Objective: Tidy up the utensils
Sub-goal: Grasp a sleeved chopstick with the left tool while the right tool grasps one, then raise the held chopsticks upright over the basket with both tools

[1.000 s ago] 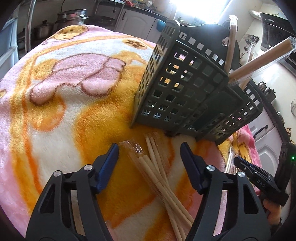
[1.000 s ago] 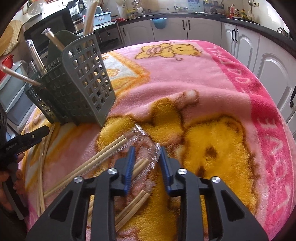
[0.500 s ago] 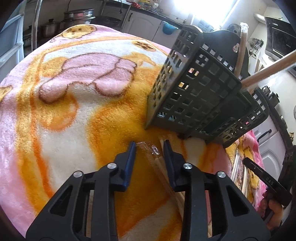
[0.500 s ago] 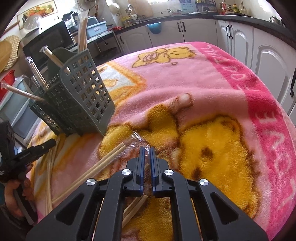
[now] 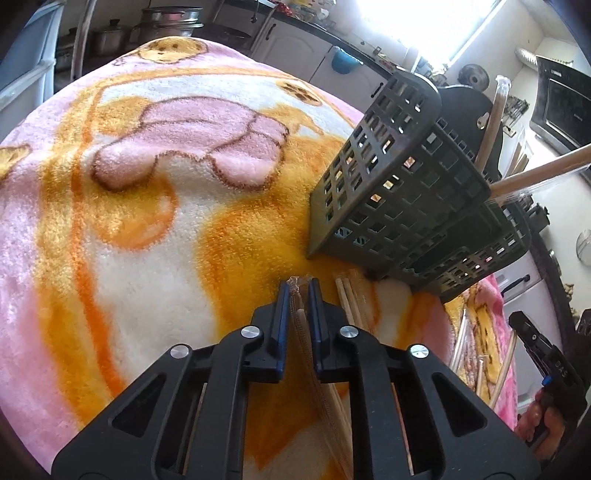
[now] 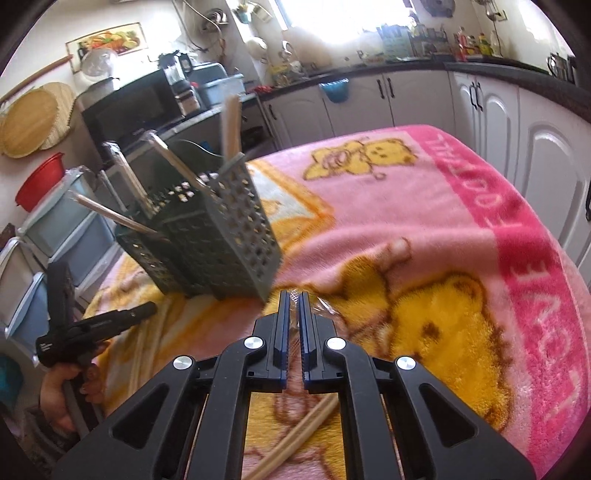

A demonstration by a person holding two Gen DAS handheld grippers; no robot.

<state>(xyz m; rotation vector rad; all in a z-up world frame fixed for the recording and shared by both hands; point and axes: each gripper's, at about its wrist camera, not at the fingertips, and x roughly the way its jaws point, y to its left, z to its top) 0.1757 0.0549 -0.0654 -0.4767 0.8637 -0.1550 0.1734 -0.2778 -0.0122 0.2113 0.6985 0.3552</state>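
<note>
Left claw (image 5: 299, 291) is clamped on a wrapped chopstick pack (image 5: 301, 325), just in front of the grey basket (image 5: 399, 192). Right claw (image 6: 294, 301) pinches another pack's plastic (image 6: 294, 295) beside the basket (image 6: 218, 236). More chopsticks (image 5: 349, 299) lie loose on the blanket (image 5: 147, 206). Blanket border (image 6: 546, 280) shows pink lettering; only "LOVE" reads. The other handle (image 5: 557, 363) is marked "DAS".

I see bright daylight from the window (image 5: 417, 26), blown out to white in both views. Fisheye bends the edges, corners go black. In the right view, the basket (image 6: 207, 236) is motion-blurred.
</note>
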